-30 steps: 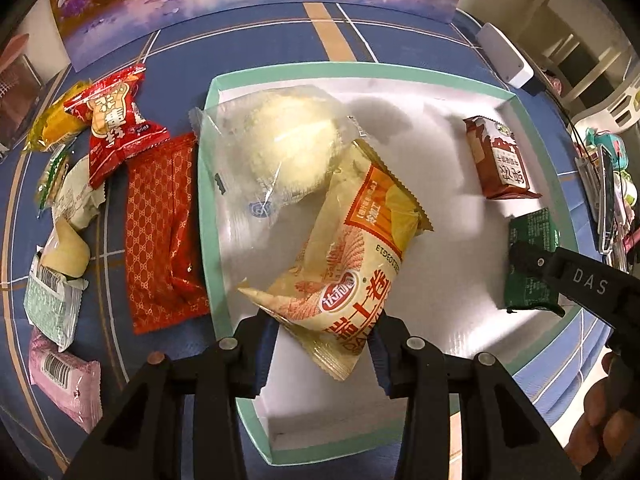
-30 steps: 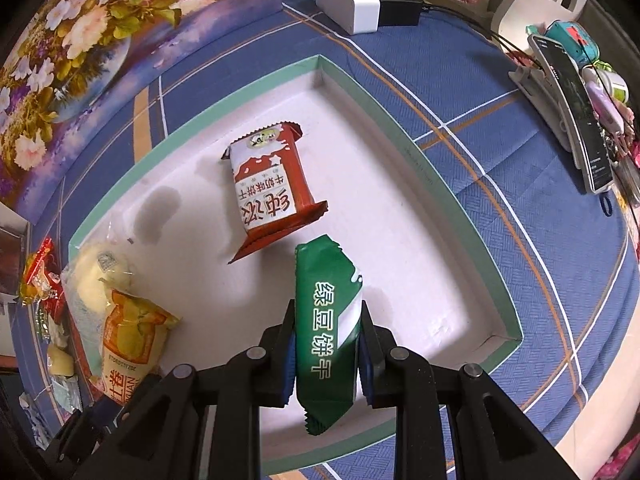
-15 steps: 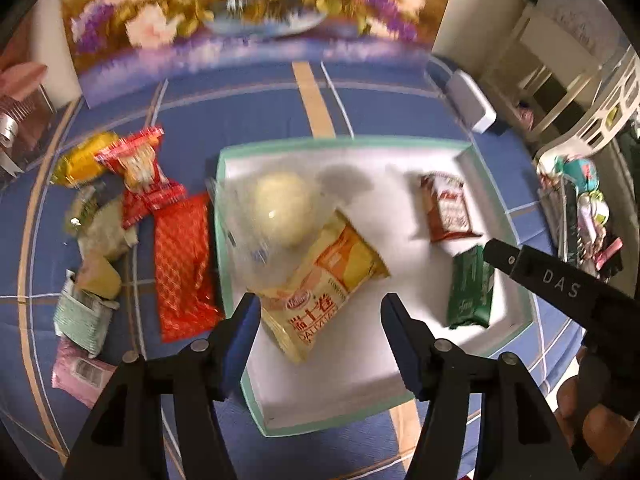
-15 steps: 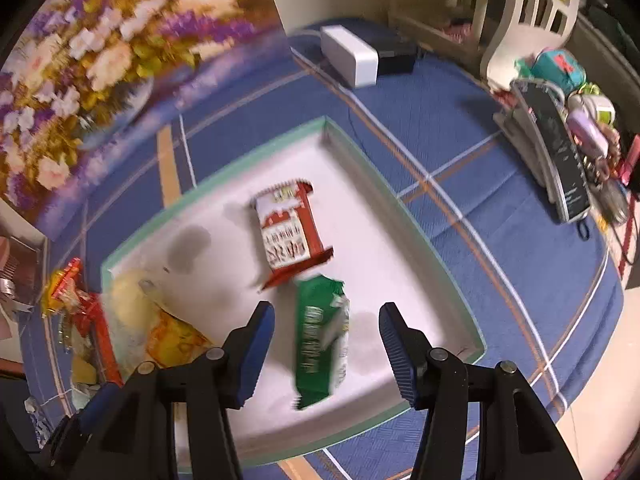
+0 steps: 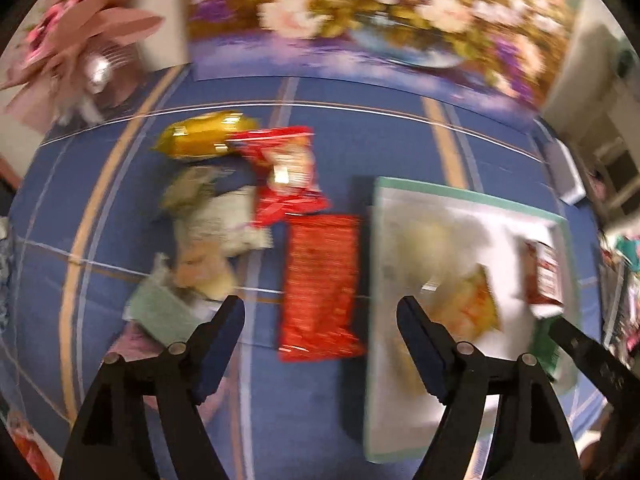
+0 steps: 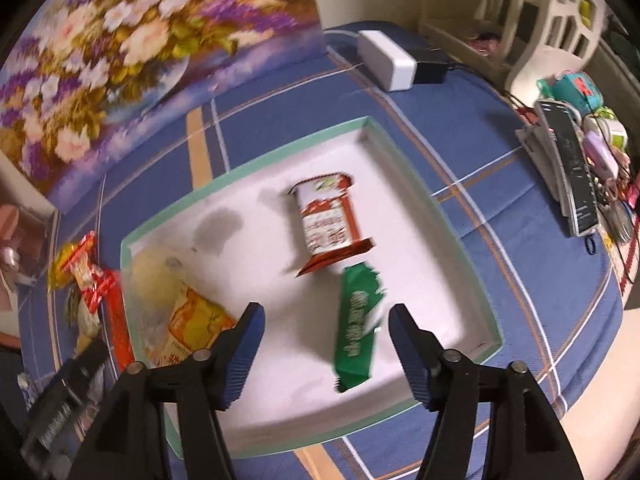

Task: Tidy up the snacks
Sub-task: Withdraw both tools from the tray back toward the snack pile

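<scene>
Released: green packet (image 6: 356, 324) | lengthwise toward camera | both hand-held grippers just opened wide, empty

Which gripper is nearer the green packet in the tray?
Right. The right gripper hangs open just above the green packet in the tray; the left gripper, also open, hangs over the red packet outside it.

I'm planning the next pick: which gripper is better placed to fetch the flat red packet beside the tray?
Left, probably. The left gripper hangs open over the flat red packet outside the tray; the right gripper is open above the tray's inside.
</scene>
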Tool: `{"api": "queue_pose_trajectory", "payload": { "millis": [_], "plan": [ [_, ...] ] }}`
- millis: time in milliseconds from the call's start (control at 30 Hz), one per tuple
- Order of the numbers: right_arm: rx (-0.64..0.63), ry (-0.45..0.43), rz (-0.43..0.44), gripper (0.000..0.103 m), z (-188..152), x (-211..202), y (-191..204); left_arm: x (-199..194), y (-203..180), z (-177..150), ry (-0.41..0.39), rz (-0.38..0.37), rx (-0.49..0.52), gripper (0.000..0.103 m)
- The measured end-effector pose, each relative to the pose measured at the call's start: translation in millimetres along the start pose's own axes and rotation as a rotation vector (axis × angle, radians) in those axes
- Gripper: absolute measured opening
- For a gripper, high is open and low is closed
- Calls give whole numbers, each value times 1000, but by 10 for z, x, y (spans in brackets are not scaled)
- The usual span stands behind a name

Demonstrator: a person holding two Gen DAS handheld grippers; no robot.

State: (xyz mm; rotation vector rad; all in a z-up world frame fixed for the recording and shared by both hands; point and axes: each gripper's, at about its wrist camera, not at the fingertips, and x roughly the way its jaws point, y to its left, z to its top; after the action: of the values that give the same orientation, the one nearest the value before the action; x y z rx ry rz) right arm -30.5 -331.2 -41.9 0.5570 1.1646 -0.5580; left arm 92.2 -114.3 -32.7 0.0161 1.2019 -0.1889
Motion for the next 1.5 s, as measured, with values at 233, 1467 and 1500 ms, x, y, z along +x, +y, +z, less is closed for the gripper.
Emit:
{"api": "queue_pose_trajectory", "payload": {
  "millis": [233, 1467, 1500],
  "plan": [
    [-107, 9, 9, 81, -115, 64, 403, 31, 414, 15, -42, 116, -49, 100],
    [-403, 76, 150, 103, -897, 113, 1889, 119, 1769, -604, 64, 78, -390, 101],
    [-388, 72, 138, 103, -866, 117, 1839, 143, 1741, -613, 72, 72, -386, 101]
  ]
}}
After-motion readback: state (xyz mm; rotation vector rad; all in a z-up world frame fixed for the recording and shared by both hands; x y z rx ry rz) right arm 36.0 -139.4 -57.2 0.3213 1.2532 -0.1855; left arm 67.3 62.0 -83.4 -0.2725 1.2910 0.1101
